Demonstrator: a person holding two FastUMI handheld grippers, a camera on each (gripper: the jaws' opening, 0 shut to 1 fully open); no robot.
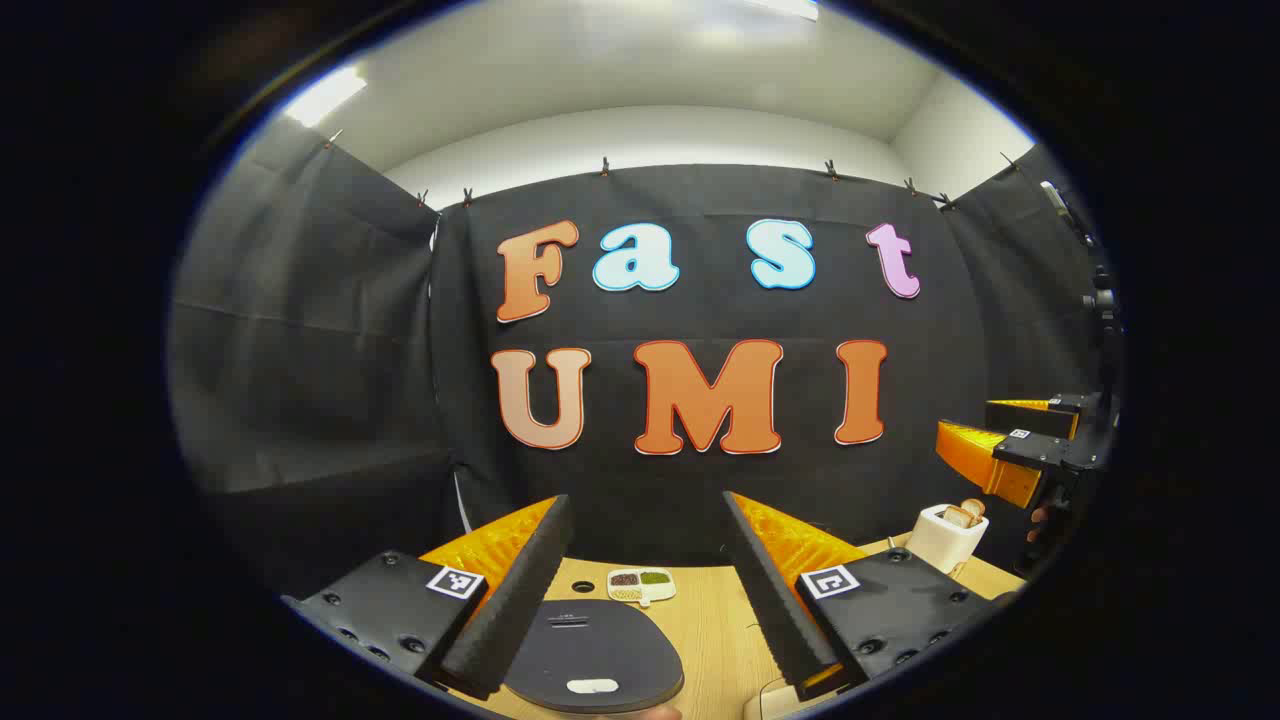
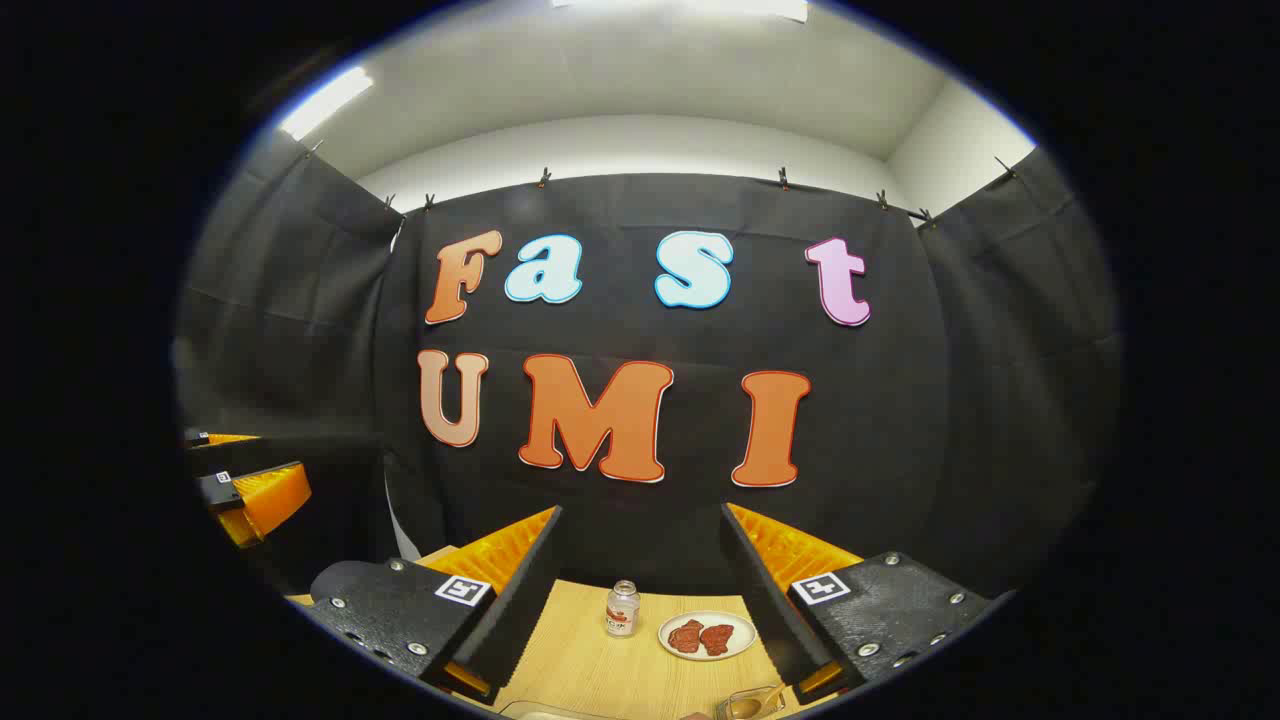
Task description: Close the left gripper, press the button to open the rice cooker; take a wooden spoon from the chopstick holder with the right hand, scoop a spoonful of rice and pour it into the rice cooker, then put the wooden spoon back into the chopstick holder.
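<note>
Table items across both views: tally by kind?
Rice cooker: 1
Divided dish of grains: 1
Chopstick holder: 1
Small jar: 1
Plate with red pieces: 1
Glass container: 1
Claws: 2, left claw, right claw
Total: 8

Rice cooker (image 1: pixel 594 655): lid cut off at lower edge of left gripper view, its left rim covered by a finger of left gripper (image 1: pixel 645 590); body not seen. Chopstick holder (image 1: pixel 945 536) stands at far right, base hidden behind the other finger's mount; contents too small to be told as spoons. Small divided dish (image 1: pixel 641 585): contents too small to be identified. Right gripper (image 2: pixel 640 600): a clear container (image 2: pixel 748 705) and pale tray edge (image 2: pixel 545 711) are cut off at bottom of right gripper view. Jar (image 2: pixel 622 609) label too small to be made out.
</note>
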